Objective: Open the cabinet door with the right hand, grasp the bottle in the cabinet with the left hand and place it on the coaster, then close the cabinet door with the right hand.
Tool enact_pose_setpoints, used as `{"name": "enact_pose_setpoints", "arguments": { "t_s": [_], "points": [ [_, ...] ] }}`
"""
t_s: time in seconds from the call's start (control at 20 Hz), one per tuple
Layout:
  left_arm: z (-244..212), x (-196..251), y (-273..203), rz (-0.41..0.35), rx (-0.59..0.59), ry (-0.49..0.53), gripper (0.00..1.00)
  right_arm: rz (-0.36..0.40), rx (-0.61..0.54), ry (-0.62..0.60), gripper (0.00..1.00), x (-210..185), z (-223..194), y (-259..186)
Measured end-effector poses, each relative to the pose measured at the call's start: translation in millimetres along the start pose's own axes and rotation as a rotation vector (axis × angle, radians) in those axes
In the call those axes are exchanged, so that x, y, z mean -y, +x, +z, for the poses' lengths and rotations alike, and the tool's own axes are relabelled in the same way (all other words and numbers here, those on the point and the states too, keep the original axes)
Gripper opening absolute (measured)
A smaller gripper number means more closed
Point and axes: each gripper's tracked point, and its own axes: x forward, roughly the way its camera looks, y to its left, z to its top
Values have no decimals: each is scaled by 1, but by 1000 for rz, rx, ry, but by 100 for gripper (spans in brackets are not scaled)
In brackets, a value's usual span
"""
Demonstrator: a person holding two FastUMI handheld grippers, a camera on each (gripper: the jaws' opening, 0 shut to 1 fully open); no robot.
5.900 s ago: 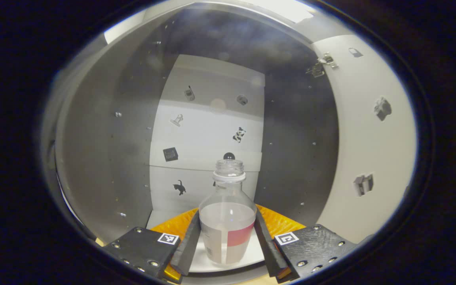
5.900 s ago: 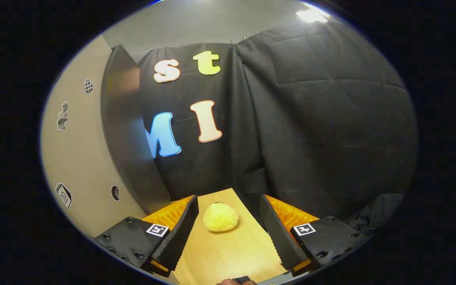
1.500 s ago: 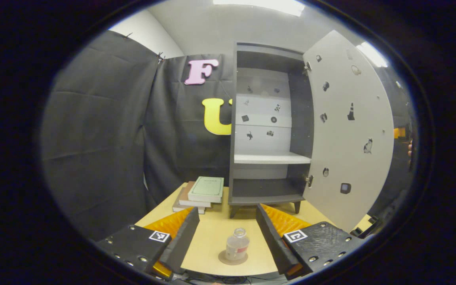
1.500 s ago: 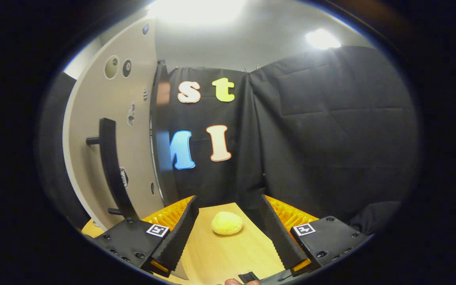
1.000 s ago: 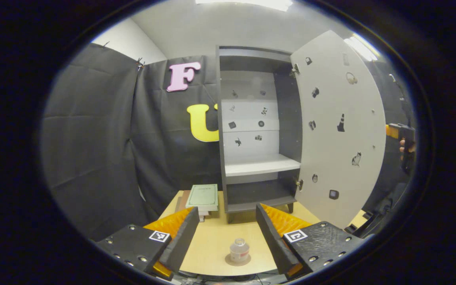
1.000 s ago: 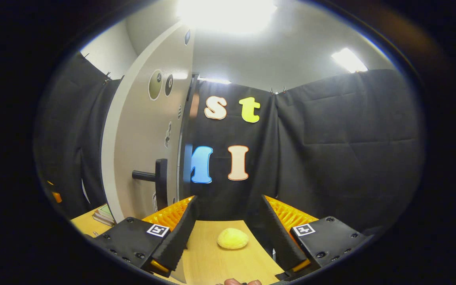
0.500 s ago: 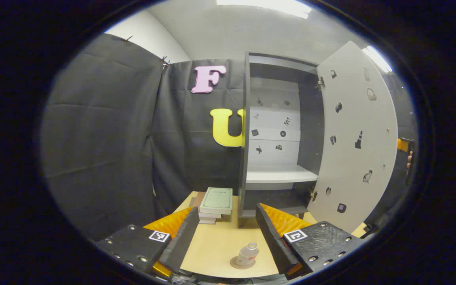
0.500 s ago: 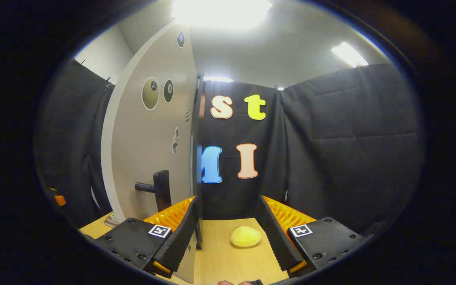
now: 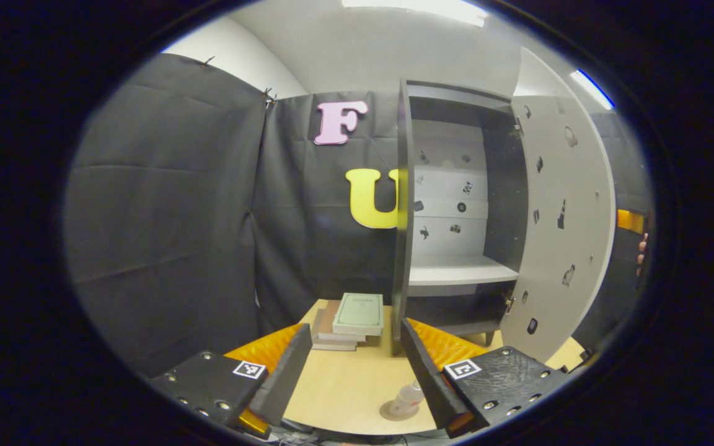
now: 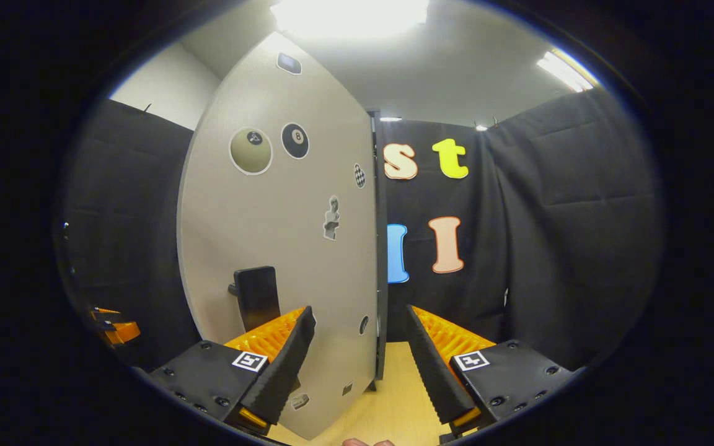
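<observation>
Clear plastic bottle with a red-and-white label point(image 9: 408, 400): seen at the bottom centre of the left gripper view, standing on a round brown coaster point(image 9: 394, 411) on the pale wooden counter point(image 9: 344, 384), partly hidden behind the right finger of the left claw point(image 9: 357, 371). Left claw: black fingers with orange backing, spread wide, nothing held between them.

Dark grey cabinet with a pale back panel and one white shelf point(image 9: 456, 210): placed right of centre in the left gripper view, interior exposed. Pale grey cabinet door carrying small stickers point(image 9: 564, 210): hung at the right of that frame, standing partly open. Stack of books topped by a pale green cover point(image 9: 351, 319): set on the counter just beside the cabinet's left wall.

Right claw point(image 10: 360, 365): fingers spread apart, nothing gripped, at the bottom of the right gripper view. The door's outer face point(image 10: 282, 248) is seen at left centre, close in front of the claw. Black bar handle point(image 10: 256, 297): fixed to the door, just above the claw's left finger; contact cannot be told.
</observation>
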Motion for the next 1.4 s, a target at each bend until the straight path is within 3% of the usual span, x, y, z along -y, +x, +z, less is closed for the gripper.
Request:
{"name": "enact_pose_setpoints", "arguments": {
  "t_s": [0.15,0.25,0.3,0.35,0.4,0.65,0.95,1.05,1.1,1.25,1.4],
  "points": [
    [-5,-10,0,21,-19,-10,87,53,9,-3,93,-29,-2,13],
    [-5,-14,0,28,-26,-14,87,88,8,13,89,-38,-4,25],
    [-4,-17,-1,35,-24,-12,87,110,2,17,93,-48,-8,34],
    [-2,-20,-3,41,-24,-10,87,132,-9,22,89,-61,-11,41],
    [-1,-23,-3,46,-22,-13,87,142,-20,25,94,-70,-14,44],
    [-12,-7,-1,16,-30,-104,87,145,-31,16,92,-93,-22,45],
    [-17,9,1,6,-39,-182,91,96,-101,18,93,-50,-41,39],
    [-6,14,1,0,-20,-180,87,59,-107,28,95,-25,-41,36],
    [-1,20,3,2,-11,-167,91,46,-106,32,92,-13,-41,36],
    [16,36,11,34,26,-141,87,43,-103,20,92,16,-46,42],
    [29,74,14,45,50,-182,87,50,-153,15,95,39,-61,51]
  ]
}}
